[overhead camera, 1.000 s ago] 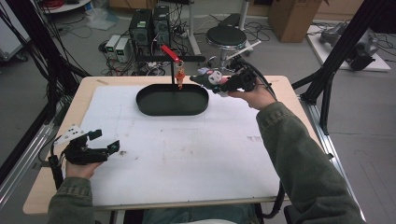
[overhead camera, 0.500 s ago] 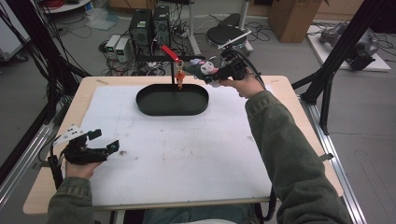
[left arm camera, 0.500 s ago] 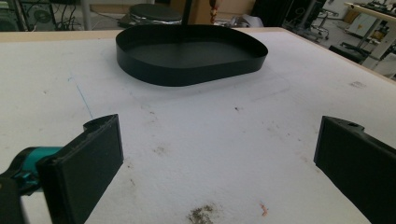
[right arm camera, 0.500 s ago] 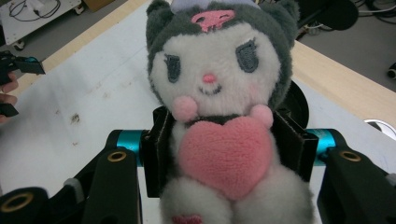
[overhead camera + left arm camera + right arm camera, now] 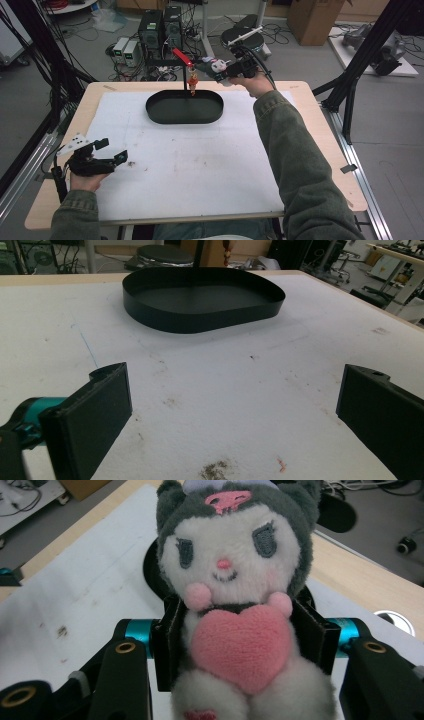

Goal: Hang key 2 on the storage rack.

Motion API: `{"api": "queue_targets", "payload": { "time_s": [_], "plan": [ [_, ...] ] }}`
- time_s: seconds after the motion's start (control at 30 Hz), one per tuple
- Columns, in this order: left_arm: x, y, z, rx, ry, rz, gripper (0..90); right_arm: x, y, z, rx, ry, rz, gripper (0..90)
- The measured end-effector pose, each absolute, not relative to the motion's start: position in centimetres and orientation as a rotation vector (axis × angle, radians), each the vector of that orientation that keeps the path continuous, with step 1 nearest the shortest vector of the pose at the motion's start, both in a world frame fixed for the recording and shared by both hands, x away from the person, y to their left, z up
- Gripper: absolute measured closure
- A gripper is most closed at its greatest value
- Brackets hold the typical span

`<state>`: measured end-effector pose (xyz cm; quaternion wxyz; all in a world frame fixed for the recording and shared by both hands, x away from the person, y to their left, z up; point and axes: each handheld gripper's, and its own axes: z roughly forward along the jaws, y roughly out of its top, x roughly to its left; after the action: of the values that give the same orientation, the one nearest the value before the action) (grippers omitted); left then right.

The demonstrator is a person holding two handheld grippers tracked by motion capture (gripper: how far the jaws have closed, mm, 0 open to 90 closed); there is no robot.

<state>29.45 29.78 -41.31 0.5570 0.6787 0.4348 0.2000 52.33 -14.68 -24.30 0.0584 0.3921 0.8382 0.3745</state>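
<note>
My right gripper (image 5: 214, 67) is held up over the table's far edge, just behind the black oval tray (image 5: 184, 119). It is shut on a plush toy (image 5: 218, 65). In the right gripper view the plush toy (image 5: 235, 595) is grey and white and hugs a pink heart, with my jaws pressing its sides at the right gripper (image 5: 240, 647). My left gripper (image 5: 112, 150) rests low at the near left of the white mat, open and holding nothing. In the left gripper view, the left gripper (image 5: 235, 410) has its jaws wide apart, facing the tray (image 5: 200, 320).
A thin black stand with a red clip (image 5: 182, 56) rises behind the tray, and a small orange trinket (image 5: 193, 80) hangs from it close to the plush. A white mat (image 5: 200, 165) covers the wooden table. Computers and cables lie on the floor beyond.
My right gripper has carried the plush toy farther away and slightly left, from over the tray's right end to near the stand. The left gripper has stayed put.
</note>
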Motion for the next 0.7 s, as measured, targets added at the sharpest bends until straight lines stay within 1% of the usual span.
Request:
{"api": "queue_targets", "payload": {
  "time_s": [0.3, 0.7],
  "plan": [
    [29.5, 29.8, -41.3, 1.606, 1.023, 0.473, 1.8, 53.4, -15.3, -24.4, 1.243, 2.481, 1.135, 46.1],
    [29.5, 29.9, -41.3, 1.603, 1.022, 0.479, 1.8, 54.6, -14.5, -25.2, 1.310, 2.391, 1.168, 45.9]
  ]
}}
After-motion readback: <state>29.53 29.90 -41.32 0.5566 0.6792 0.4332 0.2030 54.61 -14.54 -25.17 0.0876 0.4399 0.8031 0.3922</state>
